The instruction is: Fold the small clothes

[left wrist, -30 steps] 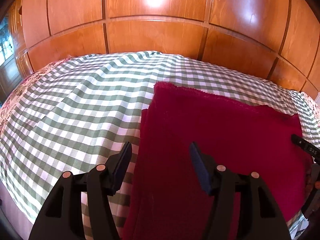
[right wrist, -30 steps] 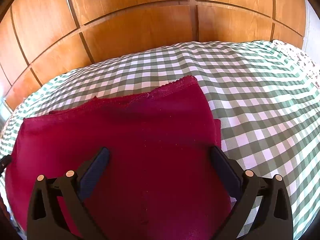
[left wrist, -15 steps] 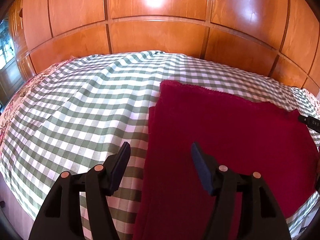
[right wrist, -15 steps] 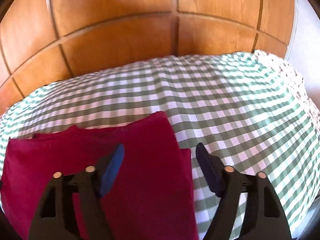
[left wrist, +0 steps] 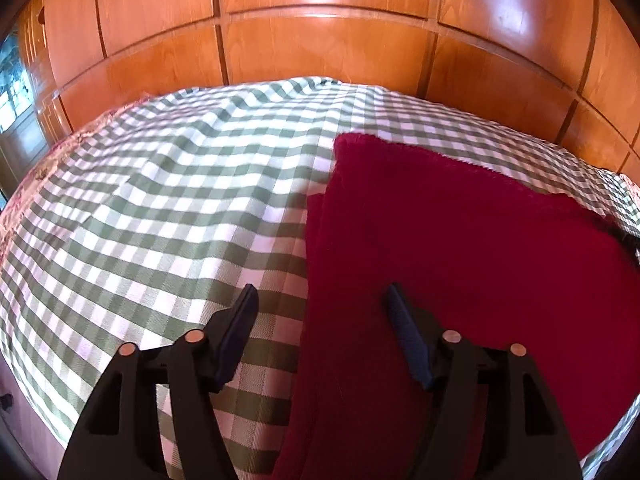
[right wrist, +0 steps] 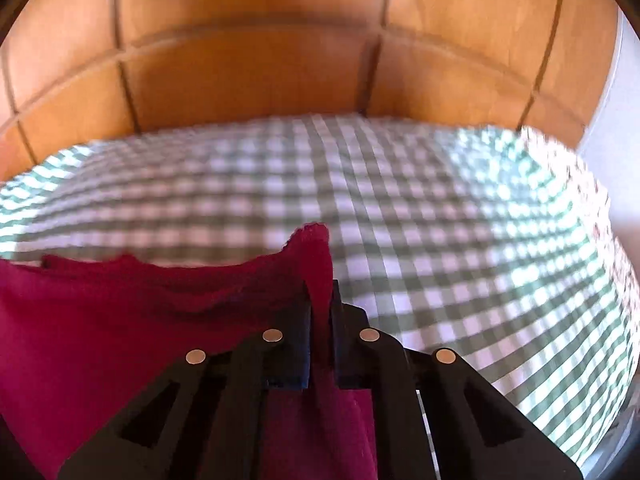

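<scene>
Red cloth [left wrist: 460,264]: lies on your green-checked tablecloth [left wrist: 160,208].
Right hand-held gripper [right wrist: 320,320]: just closed, pinching the cloth's lifted corner.
Left hand-held gripper [left wrist: 320,312]: spreading wider over the cloth's left edge, gripping nothing.

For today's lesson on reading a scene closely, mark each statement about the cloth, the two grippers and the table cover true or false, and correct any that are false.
1. The right gripper is shut on the red cloth. True; its jaws have just been closing and a raised fold of cloth sits pinched between them.
2. The left gripper is clamped on the cloth. False; it is open, its jaws have just been opening, one finger over the checked tablecloth, the other over the cloth.
3. The tablecloth is plain white. False; it is green and white check.
4. Wooden panels stand behind the table. True.
5. The cloth is blue. False; it is dark red.
</scene>
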`<state>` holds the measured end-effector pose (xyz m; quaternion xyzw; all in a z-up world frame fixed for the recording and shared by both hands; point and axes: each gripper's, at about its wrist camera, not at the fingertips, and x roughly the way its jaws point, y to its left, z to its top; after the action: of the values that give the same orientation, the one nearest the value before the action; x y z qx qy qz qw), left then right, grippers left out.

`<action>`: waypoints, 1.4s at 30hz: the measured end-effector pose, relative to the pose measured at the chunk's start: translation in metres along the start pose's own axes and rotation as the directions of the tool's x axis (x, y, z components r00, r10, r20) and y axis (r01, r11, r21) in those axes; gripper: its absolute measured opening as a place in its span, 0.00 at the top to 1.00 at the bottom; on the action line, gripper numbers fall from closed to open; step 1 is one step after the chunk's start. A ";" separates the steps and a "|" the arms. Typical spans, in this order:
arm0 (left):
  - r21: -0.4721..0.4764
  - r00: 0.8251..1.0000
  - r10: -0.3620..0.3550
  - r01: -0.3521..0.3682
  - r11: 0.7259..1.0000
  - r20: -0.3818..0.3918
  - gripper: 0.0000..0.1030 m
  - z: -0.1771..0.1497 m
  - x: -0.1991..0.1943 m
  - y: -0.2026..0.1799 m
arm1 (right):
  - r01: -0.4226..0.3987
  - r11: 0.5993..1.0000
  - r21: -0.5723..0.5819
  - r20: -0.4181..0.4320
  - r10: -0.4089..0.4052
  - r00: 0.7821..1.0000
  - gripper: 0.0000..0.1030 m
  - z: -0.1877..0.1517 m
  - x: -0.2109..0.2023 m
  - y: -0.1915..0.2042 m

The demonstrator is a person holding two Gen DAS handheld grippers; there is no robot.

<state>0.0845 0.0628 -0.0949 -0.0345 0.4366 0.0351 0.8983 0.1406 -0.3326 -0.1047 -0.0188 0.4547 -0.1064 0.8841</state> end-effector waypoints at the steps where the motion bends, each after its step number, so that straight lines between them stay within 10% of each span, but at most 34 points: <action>1: -0.010 1.000 -0.006 0.006 1.000 -0.001 0.33 0.000 0.000 0.001 | -0.003 1.000 0.006 -0.038 0.003 0.999 0.93 -0.003 0.013 -0.001; 6: -0.005 1.000 0.009 -0.009 1.000 0.020 0.34 0.000 -0.008 -0.001 | -0.016 0.998 0.053 -0.032 0.017 0.999 0.70 -0.004 0.014 -0.010; 8: 0.003 0.999 0.018 -0.018 1.000 0.039 0.34 -0.002 -0.016 -0.002 | -0.041 0.993 0.111 -0.024 0.044 0.999 0.23 -0.003 0.005 -0.021; 9: 0.005 0.999 0.017 -0.018 1.000 0.048 0.34 -0.002 -0.020 -0.001 | -0.069 0.987 0.144 -0.006 0.071 0.997 0.17 -0.004 -0.003 -0.029; 18: -0.006 0.995 -0.024 0.025 1.000 0.099 0.34 -0.006 -0.048 0.004 | -0.265 0.927 0.266 -0.011 0.278 0.961 0.14 -0.050 -0.035 -0.065; 30: 0.065 0.988 -0.137 0.132 0.989 0.077 0.37 -0.018 -0.056 -0.025 | -0.566 0.724 0.396 0.011 0.612 0.791 0.14 -0.120 -0.063 -0.062; 33: 0.094 0.982 -0.183 0.179 0.979 0.038 0.40 -0.022 -0.052 -0.035 | -0.570 0.739 0.358 0.003 0.610 0.792 0.18 -0.122 -0.065 -0.049; 37: 0.116 0.981 -0.195 0.195 0.974 -0.015 0.41 -0.023 -0.041 -0.044 | -0.558 0.756 0.341 -0.023 0.601 0.799 0.57 -0.117 -0.063 -0.039; 42: 0.082 0.972 -0.231 0.234 0.969 -0.041 0.40 -0.020 -0.035 -0.038 | -0.562 0.780 0.276 0.003 0.584 0.812 0.65 -0.103 -0.085 -0.027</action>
<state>0.0511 0.0223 -0.0786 -0.0469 0.4447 -0.0899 0.8899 0.0049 -0.3345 -0.0931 0.2425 0.4565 0.1071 0.8493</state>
